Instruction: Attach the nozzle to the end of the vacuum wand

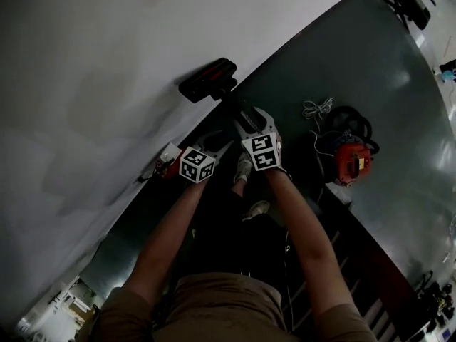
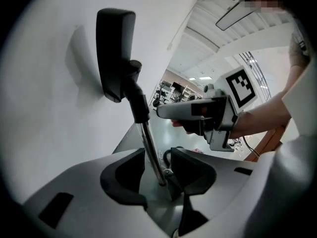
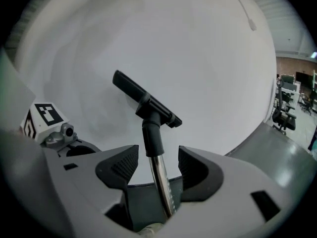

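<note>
**Nozzle's already on the wand, left tongs doing the holding**

The left tongs [image 2: 153, 155] are only a little way apart and they're pinching the chrome tube of the vacuum wand [image 2: 148, 148] low down. The tube comes up out of the gap at a slant, snug between the dark pads.

The right tongs [image 3: 157, 155] are a different story. They're spread wider and sit either side of the same tube with a clear sliver of space on each side, so neither pad touches it. They straddle the wand just below the black neck of the nozzle [image 3: 146, 105], higher up the tube than the left pair.

The nozzle itself is a flat black bar seated on the far end of the wand. It's out ahead of both sets of tongs, in front of the big white surface [image 1: 107, 63]. In the left gripper view it throws a shadow onto that surface, a bit off to one side.

From the head view the two tongs sit close together, the right pair nearer the nozzle and the left pair just beside and behind it.

Well apart from all this, off to the person's right, a red canister vacuum [image 1: 351, 159] sits on the dark floor [image 1: 385, 63], with its black hose [image 1: 356, 120] coiled next to it.
</note>
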{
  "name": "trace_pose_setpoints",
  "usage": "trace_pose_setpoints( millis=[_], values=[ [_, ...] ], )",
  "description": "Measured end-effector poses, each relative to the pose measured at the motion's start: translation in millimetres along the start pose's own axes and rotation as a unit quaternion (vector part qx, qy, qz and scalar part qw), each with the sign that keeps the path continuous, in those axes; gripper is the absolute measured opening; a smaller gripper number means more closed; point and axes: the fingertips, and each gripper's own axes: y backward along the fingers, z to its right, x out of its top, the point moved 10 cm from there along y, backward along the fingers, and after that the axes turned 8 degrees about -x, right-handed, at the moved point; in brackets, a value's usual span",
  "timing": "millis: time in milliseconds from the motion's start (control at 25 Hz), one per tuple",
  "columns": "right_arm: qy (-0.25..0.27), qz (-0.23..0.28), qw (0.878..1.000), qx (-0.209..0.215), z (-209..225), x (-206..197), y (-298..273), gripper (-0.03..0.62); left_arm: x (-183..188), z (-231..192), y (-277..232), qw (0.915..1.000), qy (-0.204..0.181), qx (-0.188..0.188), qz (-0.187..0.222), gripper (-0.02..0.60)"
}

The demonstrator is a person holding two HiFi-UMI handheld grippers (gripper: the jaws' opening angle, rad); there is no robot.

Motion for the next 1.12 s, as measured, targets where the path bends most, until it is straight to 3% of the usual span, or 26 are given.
trace_pose_setpoints(
  millis=[120,240,440,520,720,840,1000,1120],
  values=[
    [-0.039,0.021,0.999,-0.023,19,2,64,0.239,24,30,16,0.9996,-0.024,0.009,0.015,0.155],
    [-0.059,0.076,0.994,-0.054,46,12,150,0.239,43,73,25,0.9984,-0.039,0.003,0.041,0.155],
    [-0.123,0.195,0.963,-0.138,99,36,315,0.238,99,162,14,0.9905,-0.11,-0.068,0.047,0.155],
    [-0.125,0.217,0.956,-0.154,114,42,373,0.238,118,211,5,0.9832,-0.151,-0.095,0.039,0.155],
    [-0.083,0.216,0.953,-0.197,126,48,506,0.238,171,338,-10,0.9586,-0.235,-0.155,0.045,0.155],
    [-0.088,0.231,0.944,-0.219,127,52,590,0.238,200,417,-12,0.9473,-0.236,-0.207,0.065,0.155],
    [-0.094,0.234,0.937,-0.243,113,33,659,0.238,191,501,-8,0.9298,-0.229,-0.284,0.051,0.155],
    [-0.103,0.258,0.926,-0.256,98,25,693,0.238,190,538,5,0.9189,-0.237,-0.31,0.058,0.155]
  ],
)
